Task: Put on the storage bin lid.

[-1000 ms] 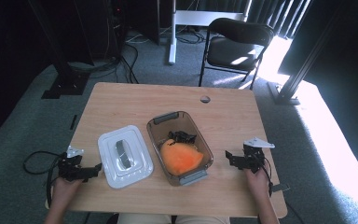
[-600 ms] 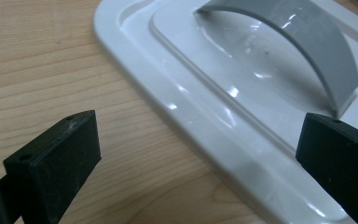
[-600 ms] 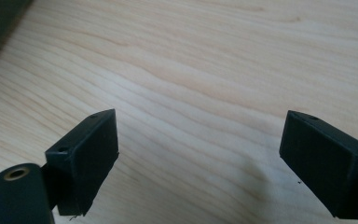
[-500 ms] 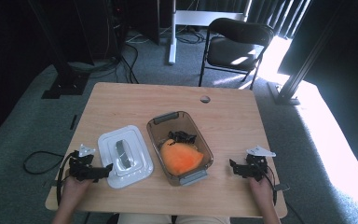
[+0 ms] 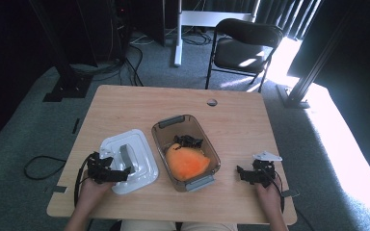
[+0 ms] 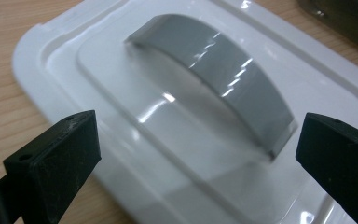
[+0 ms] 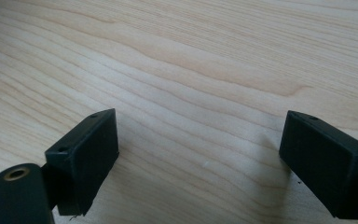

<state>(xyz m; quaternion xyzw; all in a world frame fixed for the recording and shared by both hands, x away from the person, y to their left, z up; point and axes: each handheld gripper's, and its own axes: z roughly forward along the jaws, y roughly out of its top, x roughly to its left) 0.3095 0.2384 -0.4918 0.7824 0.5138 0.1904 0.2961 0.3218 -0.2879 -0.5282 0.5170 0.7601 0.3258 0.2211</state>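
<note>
A white lid [image 5: 129,160] with a grey arched handle [image 5: 126,157] lies flat on the wooden table [image 5: 231,120], left of a clear brown tub [image 5: 185,144]. The tub holds an orange thing [image 5: 187,162] and something black [image 5: 188,141]. My left gripper [image 5: 118,174] is open at the lid's near left edge, its jaws wide on either side of the grey handle [image 6: 219,79] above the white lid [image 6: 70,51]. My right gripper [image 5: 241,173] is open over bare wood [image 7: 191,70], right of the tub, with nothing between its jaws.
A black folding chair [image 5: 243,45] stands beyond the table's far edge. A grey cable grommet [image 5: 212,102] sits in the tabletop near the far side. Cables [image 5: 38,166] trail on the carpet at the left. A slanted metal post [image 5: 313,67] rises at the right.
My left gripper has moved right, from beside the table's left edge onto the lid. My right gripper has drawn back slightly toward the near edge.
</note>
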